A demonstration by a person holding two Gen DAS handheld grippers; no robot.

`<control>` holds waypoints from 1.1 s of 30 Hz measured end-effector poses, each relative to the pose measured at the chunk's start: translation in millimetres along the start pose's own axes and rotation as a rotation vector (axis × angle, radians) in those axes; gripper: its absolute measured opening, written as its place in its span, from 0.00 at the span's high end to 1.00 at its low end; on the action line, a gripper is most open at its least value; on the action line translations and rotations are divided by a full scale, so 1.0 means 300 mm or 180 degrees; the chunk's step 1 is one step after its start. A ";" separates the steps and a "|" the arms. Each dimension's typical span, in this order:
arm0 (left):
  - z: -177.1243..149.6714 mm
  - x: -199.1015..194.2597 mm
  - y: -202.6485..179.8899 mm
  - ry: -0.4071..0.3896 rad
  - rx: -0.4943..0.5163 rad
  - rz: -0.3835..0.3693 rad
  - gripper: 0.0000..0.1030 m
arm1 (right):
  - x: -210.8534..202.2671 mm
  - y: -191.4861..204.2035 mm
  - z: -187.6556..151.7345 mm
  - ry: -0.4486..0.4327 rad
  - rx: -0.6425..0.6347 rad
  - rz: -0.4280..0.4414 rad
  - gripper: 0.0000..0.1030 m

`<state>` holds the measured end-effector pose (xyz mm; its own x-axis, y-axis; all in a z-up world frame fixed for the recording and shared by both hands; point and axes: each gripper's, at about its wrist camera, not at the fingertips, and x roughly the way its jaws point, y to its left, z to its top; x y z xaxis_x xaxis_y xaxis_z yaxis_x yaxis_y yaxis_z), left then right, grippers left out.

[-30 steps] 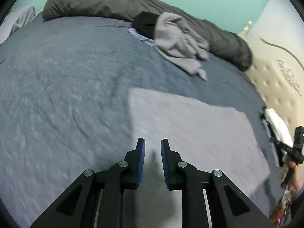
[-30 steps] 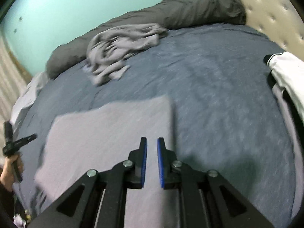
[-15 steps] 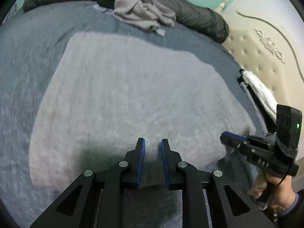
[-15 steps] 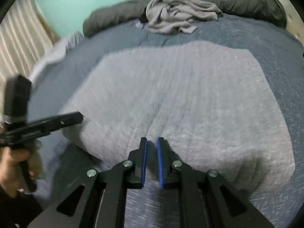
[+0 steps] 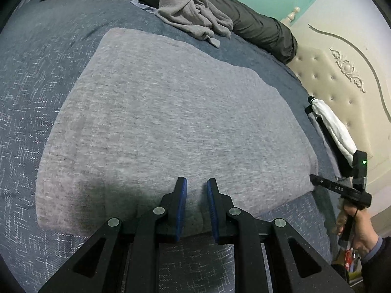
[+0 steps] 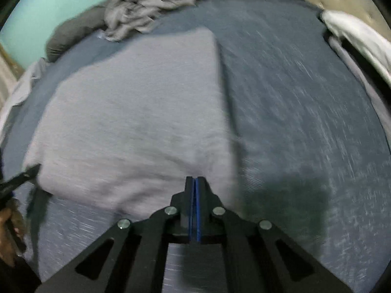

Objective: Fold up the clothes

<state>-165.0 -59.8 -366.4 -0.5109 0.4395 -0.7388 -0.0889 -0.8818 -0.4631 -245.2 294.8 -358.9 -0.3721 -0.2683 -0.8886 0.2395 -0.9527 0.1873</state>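
I can read the white letters "DAS" on my right gripper [image 5: 341,188]. I see no other words.

Right wrist view smeared by motion blur; bedspread [image 6: 305,102] weave streaked. Left gripper [image 6: 18,179] cut off at frame edge there, jaws unseen. Whether right gripper [image 6: 194,183] pinches the gray cloth [image 6: 127,112] can't be told. White garment [image 5: 332,127] partly hidden behind the right gripper's handle.

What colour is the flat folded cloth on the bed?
Light grey flat folded cloth; clearest in the left wrist view.
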 end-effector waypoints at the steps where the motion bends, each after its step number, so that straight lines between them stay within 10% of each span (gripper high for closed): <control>1: -0.002 -0.001 0.000 -0.0003 0.0016 -0.0001 0.82 | 0.005 -0.014 -0.001 0.0012 0.0035 0.0040 1.00; 13: -0.014 -0.079 0.081 -0.0118 -0.0108 -0.0043 0.82 | -0.063 -0.004 0.048 -0.0076 0.0097 -0.0342 1.00; 24: -0.019 -0.164 0.144 -0.0297 -0.0237 0.0068 0.82 | -0.090 0.456 0.061 -0.0124 -0.0077 0.0702 0.99; 33: -0.028 -0.199 0.175 -0.0340 -0.0244 0.0022 0.75 | 0.078 0.624 0.044 0.0073 -0.0086 0.0635 0.99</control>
<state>-132.1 -130.9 -350.7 -0.5997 0.4092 -0.6877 -0.0216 -0.8674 -0.4972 -220.9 108.5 -339.1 -0.2944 -0.4477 -0.8444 0.3304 -0.8767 0.3496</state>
